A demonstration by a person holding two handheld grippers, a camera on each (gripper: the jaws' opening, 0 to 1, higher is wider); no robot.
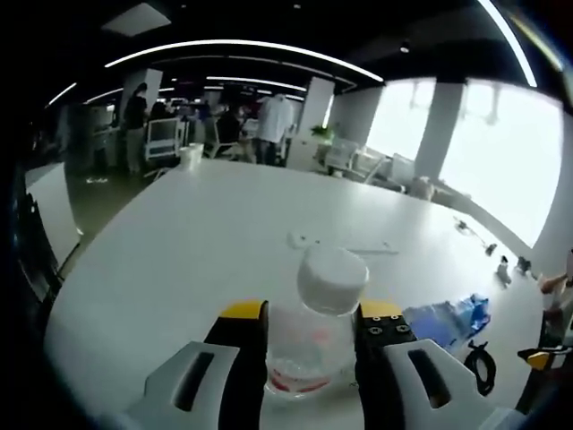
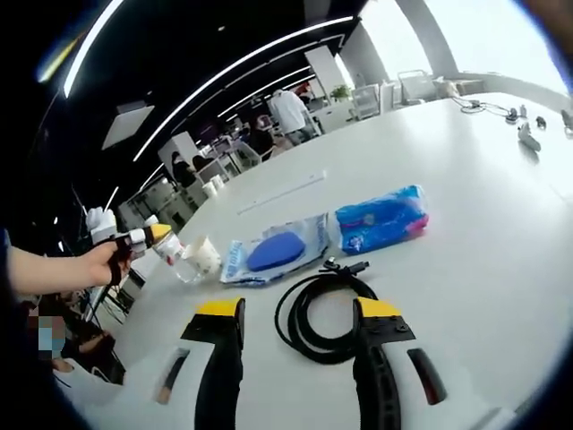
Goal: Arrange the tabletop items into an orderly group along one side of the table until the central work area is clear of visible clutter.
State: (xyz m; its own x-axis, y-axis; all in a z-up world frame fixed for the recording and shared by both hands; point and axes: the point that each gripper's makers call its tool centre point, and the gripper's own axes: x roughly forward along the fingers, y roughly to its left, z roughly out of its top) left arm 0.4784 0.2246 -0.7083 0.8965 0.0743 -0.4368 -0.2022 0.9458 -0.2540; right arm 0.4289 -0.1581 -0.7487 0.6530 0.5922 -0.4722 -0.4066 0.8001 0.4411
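The left gripper pinches a clear bottle with a white cap between its yellow-tipped jaws, tilted above the white table. The right gripper hangs with its jaws spread over a coiled black cable, which lies on the table and is not gripped. Beyond the cable lie a clear bag with something blue inside and a blue packet to its right. The bottle is smooth and leaning, so it could slip if the squeeze loosens. The cable, probably springy, may uncoil when lifted.
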